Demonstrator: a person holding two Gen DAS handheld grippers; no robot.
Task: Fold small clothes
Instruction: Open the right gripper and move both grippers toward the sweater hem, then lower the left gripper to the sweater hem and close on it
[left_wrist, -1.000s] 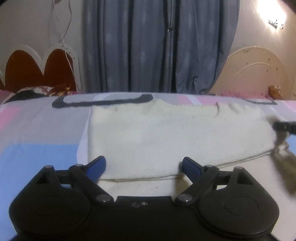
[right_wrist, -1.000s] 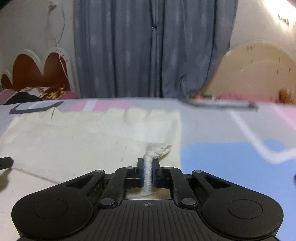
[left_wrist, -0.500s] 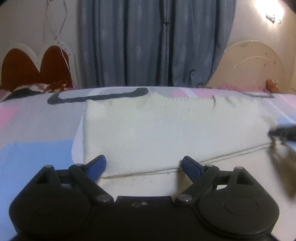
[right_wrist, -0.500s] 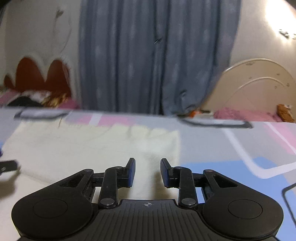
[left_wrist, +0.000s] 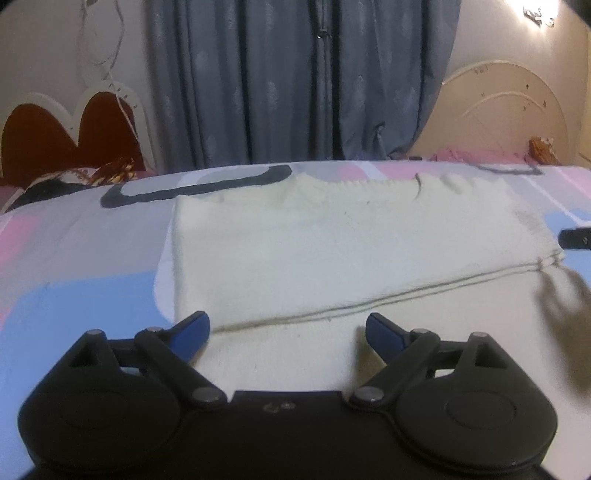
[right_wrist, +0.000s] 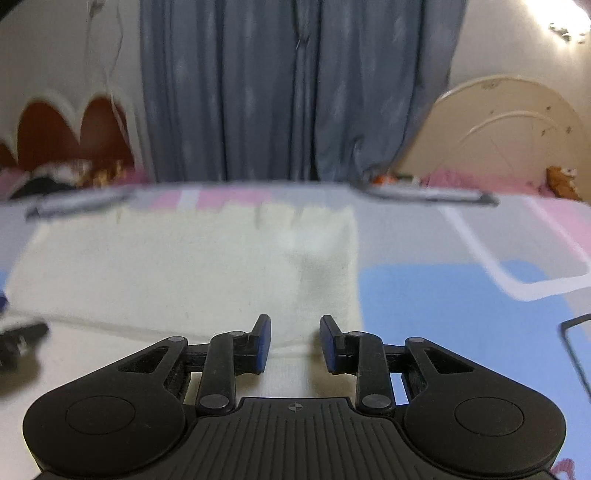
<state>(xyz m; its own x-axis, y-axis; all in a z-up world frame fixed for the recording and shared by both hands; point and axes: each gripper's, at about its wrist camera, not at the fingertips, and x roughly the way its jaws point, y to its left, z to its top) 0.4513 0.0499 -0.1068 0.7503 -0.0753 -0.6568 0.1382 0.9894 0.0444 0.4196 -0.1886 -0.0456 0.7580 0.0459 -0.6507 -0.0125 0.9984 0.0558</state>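
A cream knitted garment (left_wrist: 332, 251) lies flat on the bed, folded over itself with a fold edge running across it; it also shows in the right wrist view (right_wrist: 184, 266). My left gripper (left_wrist: 287, 328) is wide open and empty, just above the garment's near left part. My right gripper (right_wrist: 294, 341) is open and empty over the garment's near right edge. A tip of the right gripper (left_wrist: 576, 239) shows at the right edge of the left wrist view. A part of the left gripper (right_wrist: 18, 338) shows at the left edge of the right wrist view.
The bed sheet (left_wrist: 74, 266) has pink, blue, grey and white patches. Blue-grey curtains (left_wrist: 295, 81) hang behind the bed. A red-and-white headboard (left_wrist: 70, 129) stands at the left and a cream headboard (left_wrist: 506, 114) at the right.
My right gripper has let go of the garment's pinched edge, opened and drawn back a little. The garment now lies flat. My left gripper stayed open and rose slightly.
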